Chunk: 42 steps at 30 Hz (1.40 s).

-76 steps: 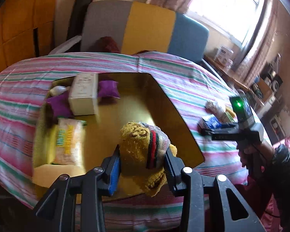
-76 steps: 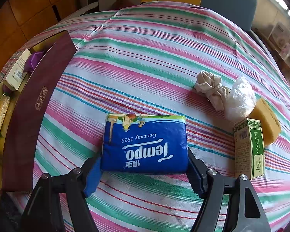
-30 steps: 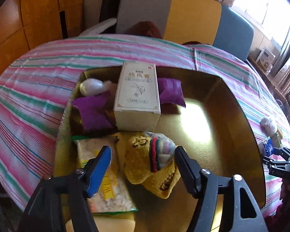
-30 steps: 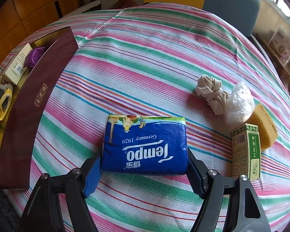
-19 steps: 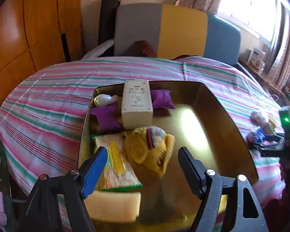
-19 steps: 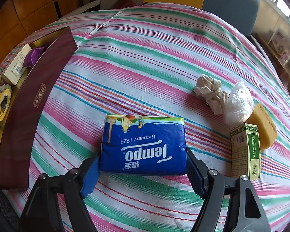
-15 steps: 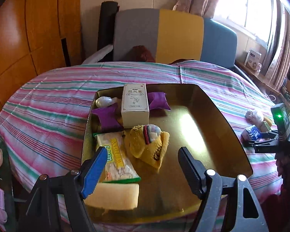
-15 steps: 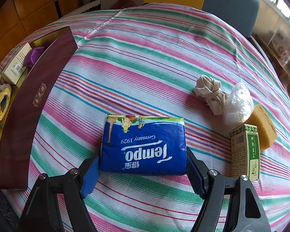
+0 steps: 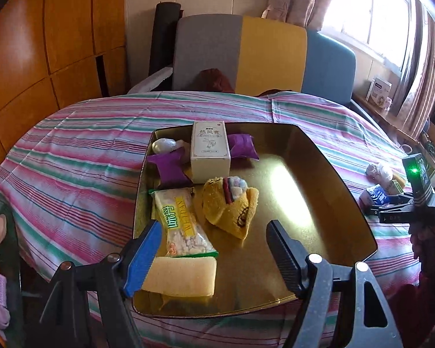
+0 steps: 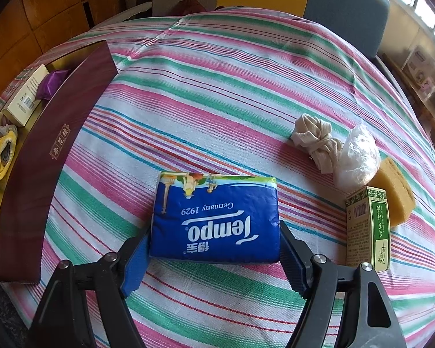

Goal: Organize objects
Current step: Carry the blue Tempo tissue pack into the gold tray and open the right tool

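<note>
My left claw (image 9: 213,249) hangs wide and empty above the near edge of the gold box (image 9: 327,179), gripping nothing. Inside the box, the yellow knit sock bundle (image 9: 230,206) lies loose near the middle, just beside the snack packet (image 9: 182,223); a pale sponge (image 9: 182,274) sits at the near wall, and a white carton (image 9: 210,150) stands between two purple pouches (image 9: 169,168) at the far side.

My right claw (image 10: 214,256) brackets the blue Tempo tissue pack (image 10: 216,217) on the striped bench (image 10: 217,87) — a pad pressed to each side, the pack flat on the cloth. To its right lie a green carton (image 10: 368,229), an orange sponge (image 10: 394,191), a clear bag (image 10: 356,156) and a knotted beige cloth (image 10: 316,139), clustered together. The box's maroon wall (image 10: 49,156) stands well to the left.
</note>
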Available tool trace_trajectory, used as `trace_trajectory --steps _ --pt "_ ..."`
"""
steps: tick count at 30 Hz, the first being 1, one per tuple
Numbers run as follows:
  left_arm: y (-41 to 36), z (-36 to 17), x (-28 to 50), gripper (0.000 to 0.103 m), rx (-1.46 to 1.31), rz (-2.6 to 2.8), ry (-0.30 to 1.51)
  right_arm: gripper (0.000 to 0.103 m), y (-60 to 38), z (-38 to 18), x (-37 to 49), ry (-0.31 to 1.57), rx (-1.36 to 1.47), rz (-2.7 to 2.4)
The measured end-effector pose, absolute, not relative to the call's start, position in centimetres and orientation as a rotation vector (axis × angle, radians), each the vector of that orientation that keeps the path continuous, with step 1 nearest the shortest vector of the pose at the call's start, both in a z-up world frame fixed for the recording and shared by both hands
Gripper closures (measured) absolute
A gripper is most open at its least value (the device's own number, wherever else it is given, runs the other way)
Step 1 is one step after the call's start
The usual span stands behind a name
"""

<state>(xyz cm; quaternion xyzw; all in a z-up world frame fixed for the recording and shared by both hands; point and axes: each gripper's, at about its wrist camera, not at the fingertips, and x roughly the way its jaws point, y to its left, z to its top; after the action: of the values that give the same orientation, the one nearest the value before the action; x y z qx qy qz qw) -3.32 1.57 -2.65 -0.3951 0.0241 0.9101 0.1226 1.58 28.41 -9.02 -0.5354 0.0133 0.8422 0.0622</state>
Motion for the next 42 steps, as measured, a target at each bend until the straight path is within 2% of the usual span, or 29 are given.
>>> trace_trajectory --steps 9,11,15,23,27,33,42 --pt "0.4 -3.2 -3.3 0.028 -1.187 2.646 0.008 0.024 28.5 -9.2 1.5 0.059 -1.601 2.532" --pt "0.3 -3.1 -3.3 0.028 -1.179 2.643 0.005 0.029 28.5 -9.1 1.3 0.092 -1.604 2.514" --pt "0.0 -2.7 -3.3 0.028 -1.163 2.649 -0.003 0.030 28.3 -8.5 1.2 0.108 -1.599 2.453" --pt "-3.5 -0.9 -4.4 0.028 -1.125 2.759 -0.030 0.030 26.2 -0.9 2.4 0.279 -1.434 2.623" --pt "-5.4 -0.8 -4.5 0.028 -1.136 2.801 -0.055 0.030 19.6 1.8 2.1 0.222 -1.429 2.796" --pt "-6.2 -1.6 -4.6 0.028 -1.157 2.803 -0.073 0.030 8.4 -0.6 0.3 0.065 -1.640 2.929" --pt "-6.1 -2.5 -4.9 0.028 -1.200 2.767 -0.086 0.028 2.5 -6.2 -2.7 0.085 -1.941 2.846"
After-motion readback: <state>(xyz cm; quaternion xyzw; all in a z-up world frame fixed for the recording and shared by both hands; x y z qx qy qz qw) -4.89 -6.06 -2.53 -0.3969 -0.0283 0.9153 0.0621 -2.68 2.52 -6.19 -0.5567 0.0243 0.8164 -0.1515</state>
